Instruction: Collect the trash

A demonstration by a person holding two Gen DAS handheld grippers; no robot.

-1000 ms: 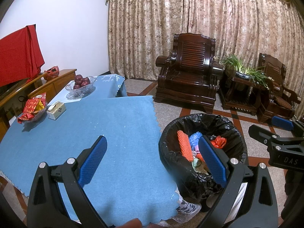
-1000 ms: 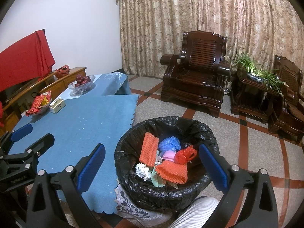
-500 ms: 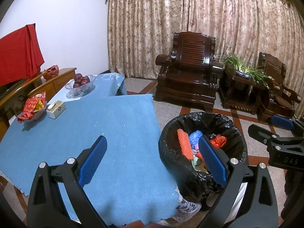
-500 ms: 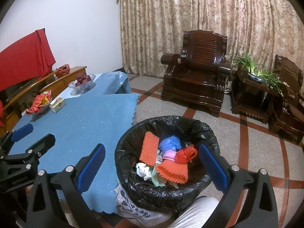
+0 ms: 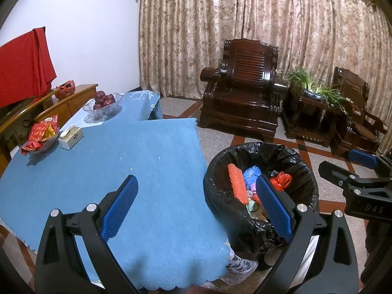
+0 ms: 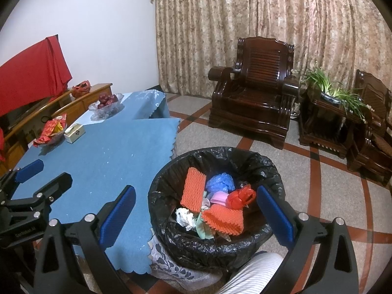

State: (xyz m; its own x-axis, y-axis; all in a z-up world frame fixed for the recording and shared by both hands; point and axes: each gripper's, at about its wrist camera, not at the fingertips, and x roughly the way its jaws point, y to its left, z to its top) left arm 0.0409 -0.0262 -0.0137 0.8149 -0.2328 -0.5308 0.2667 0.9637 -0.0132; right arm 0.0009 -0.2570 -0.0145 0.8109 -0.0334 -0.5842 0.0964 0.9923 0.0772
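**Both tools empty above a filled bin**

The left tool point(image 5: 194, 204) hovers with its blue pads spread wide apart and nothing between them, over the near right corner of the bench point(image 5: 103, 161). The right tool point(image 6: 196, 208) is likewise spread and empty, hanging directly over the trash bin point(image 6: 267, 166).

The bin, lined with a black bag, stands on the floor just beside the bench's right edge. In it lie two orange foam nets point(image 6: 193, 192), a blue plastic bag point(image 6: 219, 182), a red plastic bag point(image 6: 241, 197), a pink scrap and a crumpled white paper point(image 6: 185, 218).

The blue cloth over the bench looks bare across its near and middle part. Along the far left edge sit a dish of red snack packets point(image 5: 41, 134), a small tissue box point(image 5: 71, 137) and a glass bowl of red fruit point(image 5: 103, 101); these read as belongings, not litter.

Judged from this, collection seems close to finished. To do the step well, scan the cloth and the floor round the bin for stray bits before stopping, keep each tool open on approach, and pinch thin scraps low against the cloth without snagging it.
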